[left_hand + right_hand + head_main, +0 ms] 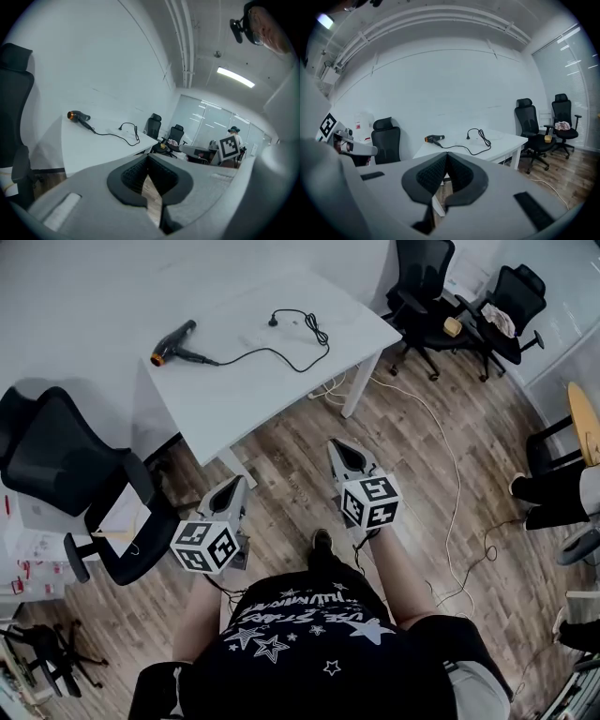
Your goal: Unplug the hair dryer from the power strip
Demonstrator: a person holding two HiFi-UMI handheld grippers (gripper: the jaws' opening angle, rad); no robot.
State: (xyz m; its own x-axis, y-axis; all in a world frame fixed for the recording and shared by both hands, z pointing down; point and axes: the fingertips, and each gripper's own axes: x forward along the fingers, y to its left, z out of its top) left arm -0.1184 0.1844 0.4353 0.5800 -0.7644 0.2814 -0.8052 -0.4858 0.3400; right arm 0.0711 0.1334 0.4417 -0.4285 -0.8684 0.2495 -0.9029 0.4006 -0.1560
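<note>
A black hair dryer [173,343] with an orange nozzle lies at the left end of the white table [234,390]. Its black cord [291,357] loops across the tabletop and ends in a plug [273,321] lying loose on the surface. I cannot make out a power strip. My left gripper [234,486] and right gripper [342,448] hang over the wood floor, short of the table, both shut and empty. The dryer [77,116] shows far off past the left gripper [149,161]. In the right gripper view, the dryer [434,138] and plug [468,137] sit beyond the right gripper [446,159].
A black office chair [56,465] stands left of the table, and two more [422,287] are at the back right. A white cable [450,456] trails over the floor from under the table. A seated person's legs [553,488] show at the right edge.
</note>
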